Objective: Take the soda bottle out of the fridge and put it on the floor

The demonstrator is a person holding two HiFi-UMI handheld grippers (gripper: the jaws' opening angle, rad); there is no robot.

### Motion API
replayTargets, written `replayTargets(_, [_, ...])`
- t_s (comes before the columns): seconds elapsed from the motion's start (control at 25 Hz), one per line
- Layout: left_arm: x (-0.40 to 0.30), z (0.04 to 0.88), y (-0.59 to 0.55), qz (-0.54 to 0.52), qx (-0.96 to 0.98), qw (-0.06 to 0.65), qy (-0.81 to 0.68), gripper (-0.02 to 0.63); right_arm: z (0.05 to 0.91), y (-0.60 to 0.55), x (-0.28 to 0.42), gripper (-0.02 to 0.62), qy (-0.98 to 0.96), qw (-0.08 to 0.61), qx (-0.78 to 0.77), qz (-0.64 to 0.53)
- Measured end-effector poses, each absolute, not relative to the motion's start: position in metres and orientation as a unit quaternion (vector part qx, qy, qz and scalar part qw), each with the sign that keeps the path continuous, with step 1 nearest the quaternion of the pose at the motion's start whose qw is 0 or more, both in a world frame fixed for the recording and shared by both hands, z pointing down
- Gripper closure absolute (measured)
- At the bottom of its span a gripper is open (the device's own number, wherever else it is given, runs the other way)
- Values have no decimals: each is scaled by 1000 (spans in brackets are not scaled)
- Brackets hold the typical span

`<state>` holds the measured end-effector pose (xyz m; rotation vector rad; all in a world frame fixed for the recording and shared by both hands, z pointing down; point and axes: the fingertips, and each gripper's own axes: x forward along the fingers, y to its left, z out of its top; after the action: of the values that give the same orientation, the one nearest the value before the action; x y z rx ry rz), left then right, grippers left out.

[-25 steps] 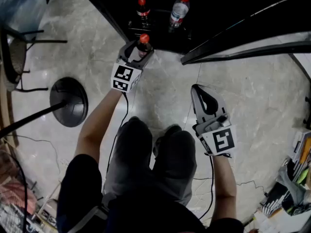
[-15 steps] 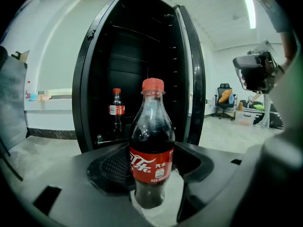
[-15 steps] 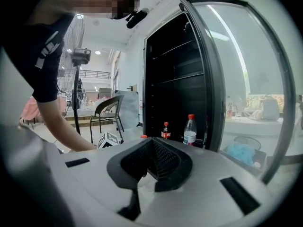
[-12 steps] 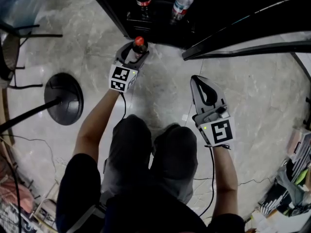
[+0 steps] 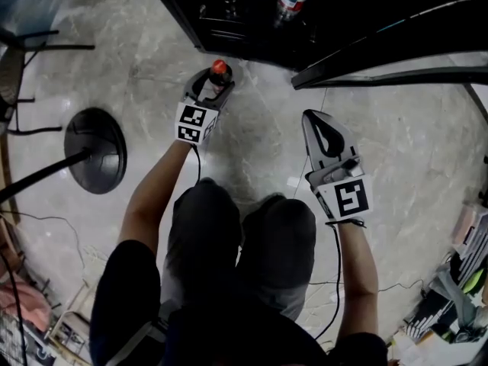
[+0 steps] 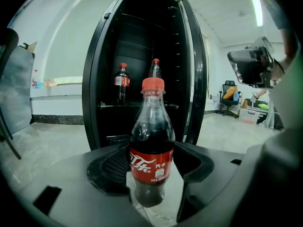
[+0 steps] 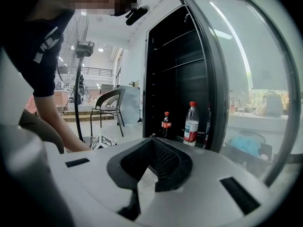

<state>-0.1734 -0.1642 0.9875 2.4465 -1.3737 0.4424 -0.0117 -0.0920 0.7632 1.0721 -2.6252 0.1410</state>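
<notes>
Across the pale marbled stone floor (image 5: 252,139), a tall black fridge (image 6: 142,41) stands with its black-framed door (image 7: 215,79) swung wide. To the person's left, the round black base of a stand (image 5: 95,149) rests on the tiles. The left hand-held gripper (image 5: 216,84) reaches forward just in front of the open fridge, its jaws clenched on the red-labelled lower body of a clear plastic soda bottle with dark cola and a red cap (image 6: 151,145). The bottle stands upright between the jaws, outside the fridge and over the floor; whether its bottom touches the tiles cannot be told. The right hand-held gripper (image 5: 311,116) hangs further back by the person's right knee, its jaws pressed together on nothing. On a low shelf inside the fridge, a second small cola bottle (image 7: 166,123) and a clear water bottle with a red cap (image 7: 191,123) stand side by side.
</notes>
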Motion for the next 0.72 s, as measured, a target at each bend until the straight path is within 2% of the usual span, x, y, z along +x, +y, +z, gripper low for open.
replayTargets(0.72, [-171, 1053, -163, 170, 845, 150, -484, 308, 808, -98, -16, 577, -915, 154, 370, 48])
